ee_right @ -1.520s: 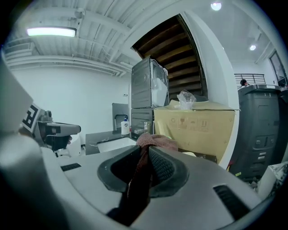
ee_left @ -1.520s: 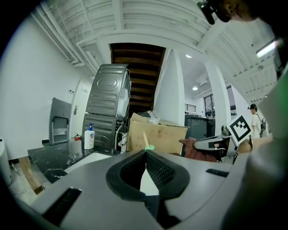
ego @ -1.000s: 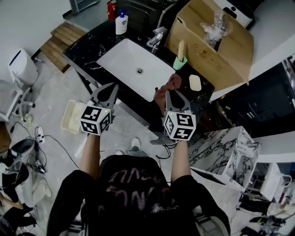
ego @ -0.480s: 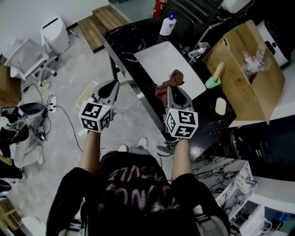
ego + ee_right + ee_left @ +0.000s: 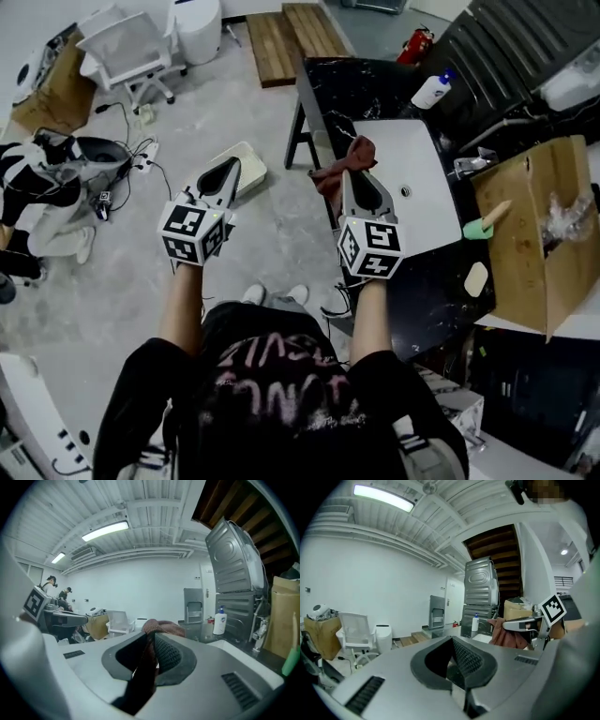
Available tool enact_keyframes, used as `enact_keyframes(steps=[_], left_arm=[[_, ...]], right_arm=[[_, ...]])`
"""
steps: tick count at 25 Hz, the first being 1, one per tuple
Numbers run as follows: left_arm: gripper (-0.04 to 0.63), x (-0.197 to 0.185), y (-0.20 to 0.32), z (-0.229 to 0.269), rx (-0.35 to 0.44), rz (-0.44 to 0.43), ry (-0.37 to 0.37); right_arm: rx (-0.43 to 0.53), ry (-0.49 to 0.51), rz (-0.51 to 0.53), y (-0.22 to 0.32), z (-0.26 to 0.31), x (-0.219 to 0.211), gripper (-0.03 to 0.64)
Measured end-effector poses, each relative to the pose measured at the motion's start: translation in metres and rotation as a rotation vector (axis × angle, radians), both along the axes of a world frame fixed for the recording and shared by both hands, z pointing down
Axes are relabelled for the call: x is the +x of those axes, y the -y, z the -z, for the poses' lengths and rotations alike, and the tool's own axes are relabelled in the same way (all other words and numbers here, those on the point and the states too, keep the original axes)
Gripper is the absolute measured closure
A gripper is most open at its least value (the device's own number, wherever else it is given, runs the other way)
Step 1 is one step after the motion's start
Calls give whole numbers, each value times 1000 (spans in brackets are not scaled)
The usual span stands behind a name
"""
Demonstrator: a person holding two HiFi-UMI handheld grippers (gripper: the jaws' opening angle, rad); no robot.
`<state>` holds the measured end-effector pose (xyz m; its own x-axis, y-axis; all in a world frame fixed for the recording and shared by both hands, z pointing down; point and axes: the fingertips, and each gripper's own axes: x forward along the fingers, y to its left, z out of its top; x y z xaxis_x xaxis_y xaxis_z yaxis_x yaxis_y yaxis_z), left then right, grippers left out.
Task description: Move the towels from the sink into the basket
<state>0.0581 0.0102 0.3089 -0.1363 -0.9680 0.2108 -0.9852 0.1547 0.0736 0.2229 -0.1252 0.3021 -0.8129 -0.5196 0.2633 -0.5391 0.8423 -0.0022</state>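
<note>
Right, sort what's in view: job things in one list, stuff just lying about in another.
Job: reddish-brown towel, clamped in the right gripper; white sink; cream basket on the floor.
Lying about: soap dispenser bottle, cardboard box, fire extinguisher, white chair, wooden pallet.

We see a soft, nubby cloth towel (image 5: pixel 356 153), a glossy black veined stone surface (image 5: pixel 323 80), a smooth white sink (image 5: pixel 422 220), a matt cardboard box (image 5: pixel 520 244), and a pale plastic basket (image 5: pixel 248 159).
</note>
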Motion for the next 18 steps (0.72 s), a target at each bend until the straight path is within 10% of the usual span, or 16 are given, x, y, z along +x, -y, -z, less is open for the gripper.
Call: enact_keyframes(steps=[18], left_arm=[[589,-92,-122,-10,1,276,-29]], right_arm=[[-26,-27,288,-84,-13,-138,548]])
